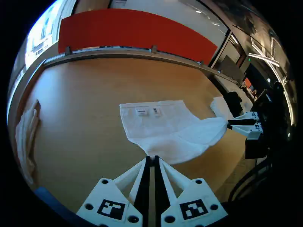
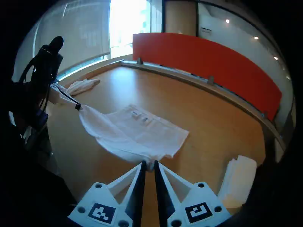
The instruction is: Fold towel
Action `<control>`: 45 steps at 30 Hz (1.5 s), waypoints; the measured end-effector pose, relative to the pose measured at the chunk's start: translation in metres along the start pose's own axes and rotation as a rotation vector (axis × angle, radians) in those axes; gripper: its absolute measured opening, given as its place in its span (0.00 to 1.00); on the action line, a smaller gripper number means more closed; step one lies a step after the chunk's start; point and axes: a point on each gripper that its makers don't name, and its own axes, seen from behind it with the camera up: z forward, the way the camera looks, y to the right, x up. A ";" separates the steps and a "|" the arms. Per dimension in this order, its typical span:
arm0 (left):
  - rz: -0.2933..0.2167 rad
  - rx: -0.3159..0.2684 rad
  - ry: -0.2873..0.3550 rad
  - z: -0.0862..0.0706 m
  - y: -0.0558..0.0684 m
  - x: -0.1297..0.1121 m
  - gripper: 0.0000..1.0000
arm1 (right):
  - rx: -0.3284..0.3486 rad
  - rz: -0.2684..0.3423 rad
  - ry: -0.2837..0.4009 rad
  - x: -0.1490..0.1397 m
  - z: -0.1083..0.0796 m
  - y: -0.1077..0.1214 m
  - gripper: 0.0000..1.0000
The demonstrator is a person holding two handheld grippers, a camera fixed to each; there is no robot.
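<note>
Open wood in the left gripper view: the table lies bare from 9 to 12 o'clock of the towel, a wide passage up to the rail and orange divider walling the far edge. A crumpled cloth blocks the rim at 9 o'clock. The right gripper, clamped on a towel corner, and a folded stack crowd 3 o'clock. In the right gripper view, bare board runs from 12 to 3 o'clock, and the left gripper stands in the way at 10 o'clock.
</note>
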 end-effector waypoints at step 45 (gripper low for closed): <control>-0.096 -0.018 0.026 0.028 -0.011 0.023 0.08 | -0.018 0.012 -0.017 0.005 0.026 0.021 0.17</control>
